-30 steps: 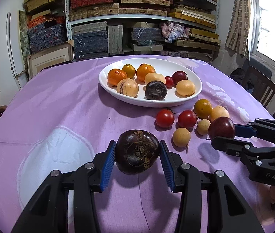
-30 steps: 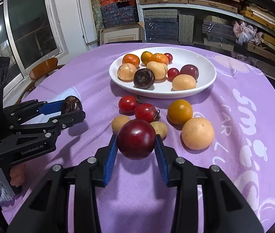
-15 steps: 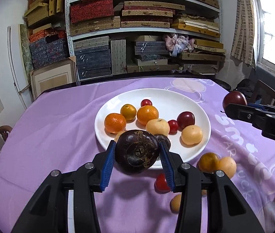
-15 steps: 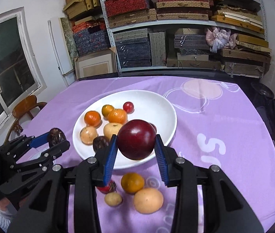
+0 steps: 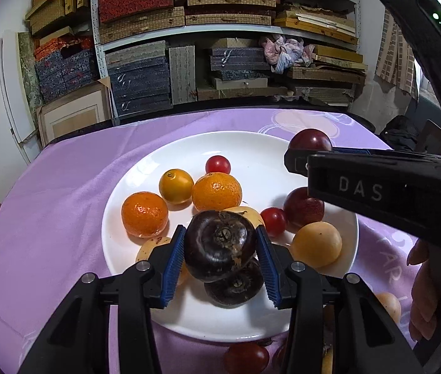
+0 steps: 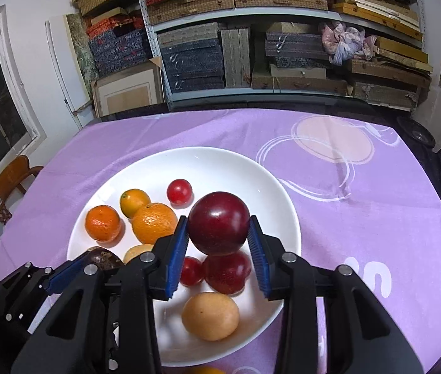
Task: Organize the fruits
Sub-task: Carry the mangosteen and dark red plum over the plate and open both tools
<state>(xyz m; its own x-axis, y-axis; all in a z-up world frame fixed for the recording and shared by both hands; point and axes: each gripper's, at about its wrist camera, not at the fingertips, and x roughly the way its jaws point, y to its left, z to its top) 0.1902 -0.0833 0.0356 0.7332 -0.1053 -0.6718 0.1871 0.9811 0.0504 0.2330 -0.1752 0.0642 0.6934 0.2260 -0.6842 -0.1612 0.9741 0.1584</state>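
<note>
My left gripper (image 5: 220, 249) is shut on a dark brown round fruit (image 5: 220, 244), held over the near side of the white plate (image 5: 145, 180), just above a second dark fruit (image 5: 234, 290). My right gripper (image 6: 218, 238) is shut on a dark red plum (image 6: 218, 222) above the plate (image 6: 261, 180), over another red plum (image 6: 228, 272). The right gripper (image 5: 310, 155) also reaches in from the right in the left wrist view. Several fruits lie on the plate: two oranges (image 5: 144, 215), a yellow-orange fruit (image 5: 175, 185), cherry tomatoes (image 5: 218, 164) and a pale yellow fruit (image 5: 317, 244).
A purple cloth (image 6: 360, 218) covers the round table. Loose fruits lie on it by the plate's near edge: a tomato (image 5: 245, 357) and a pale fruit (image 5: 387, 304). Shelves of boxes (image 5: 220, 31) stand behind the table. A wooden chair (image 6: 11, 177) is at the left.
Both grippers have carried their fruits forward from above the cloth to above the plate. The right gripper now stands close beside the left one.
</note>
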